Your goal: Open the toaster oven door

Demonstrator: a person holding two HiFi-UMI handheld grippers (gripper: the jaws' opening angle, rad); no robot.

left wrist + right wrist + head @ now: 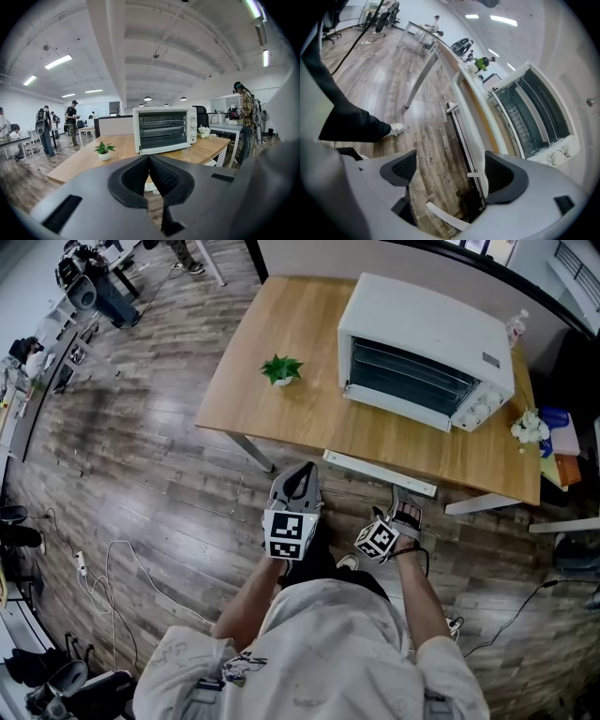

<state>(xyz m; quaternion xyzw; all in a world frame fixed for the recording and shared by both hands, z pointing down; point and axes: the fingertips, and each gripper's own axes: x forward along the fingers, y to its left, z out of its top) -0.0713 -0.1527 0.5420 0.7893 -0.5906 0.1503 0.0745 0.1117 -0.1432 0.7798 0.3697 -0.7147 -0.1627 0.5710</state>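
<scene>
Both hover short of the table [281, 418]: left gripper [149, 161] pinched, right gripper [450, 171] spread.

Wooden table [291, 409] on grey plank floor [141, 484]; white ceiling [154, 42] with strip lights.

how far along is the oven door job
Nothing is done yet: the toaster oven has its door shut. Nothing is in hand: the left gripper has its jaws together and the right gripper has them apart, both empty and short of the table. Left: reach the door and pull it open.
</scene>
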